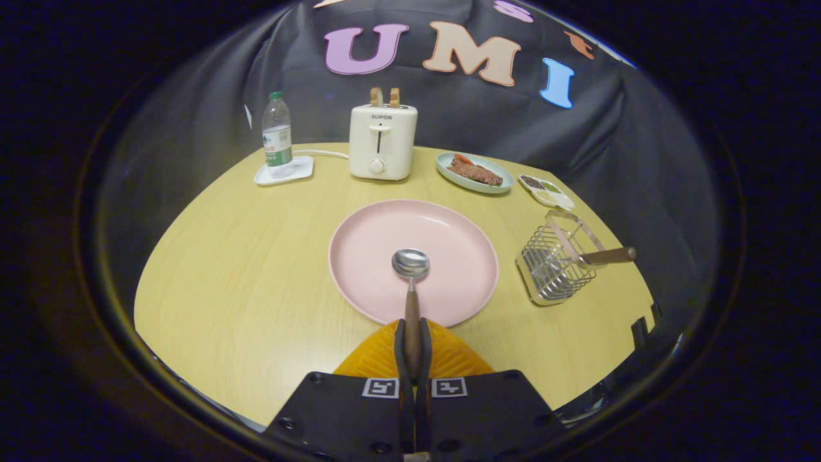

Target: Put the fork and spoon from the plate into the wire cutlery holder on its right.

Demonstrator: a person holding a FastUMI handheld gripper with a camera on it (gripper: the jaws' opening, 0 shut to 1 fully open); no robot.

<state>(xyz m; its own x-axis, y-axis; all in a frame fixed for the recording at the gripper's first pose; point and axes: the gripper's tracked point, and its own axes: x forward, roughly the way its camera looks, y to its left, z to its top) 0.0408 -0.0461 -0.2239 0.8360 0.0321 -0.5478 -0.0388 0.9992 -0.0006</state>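
**Spoon held over the plate, fork already in the holder**

The gripper [412, 350] is seen closed on the wooden handle of the spoon [410, 276], with both fingers pressed against the handle from either side. The spoon is pointed away from the fingers, and its shiny bowl is seen over the near part of the pink plate [359, 256]; whether the bowl touches the plate cannot be told. The plate is set in the middle of the yellow wooden table [244, 269]. To the right of the plate, a little apart from it, the wire cutlery holder [555, 266] is placed, and the fork [606, 256] is lodged in it, its brown handle sticking out to the right over the rim. At the far side of the table a water bottle [277, 138] on a white coaster, a cream toaster [382, 141] with bread in its slots, a green dish of food [474, 172] and a small divided sauce dish [547, 191] are lined up from left to right.
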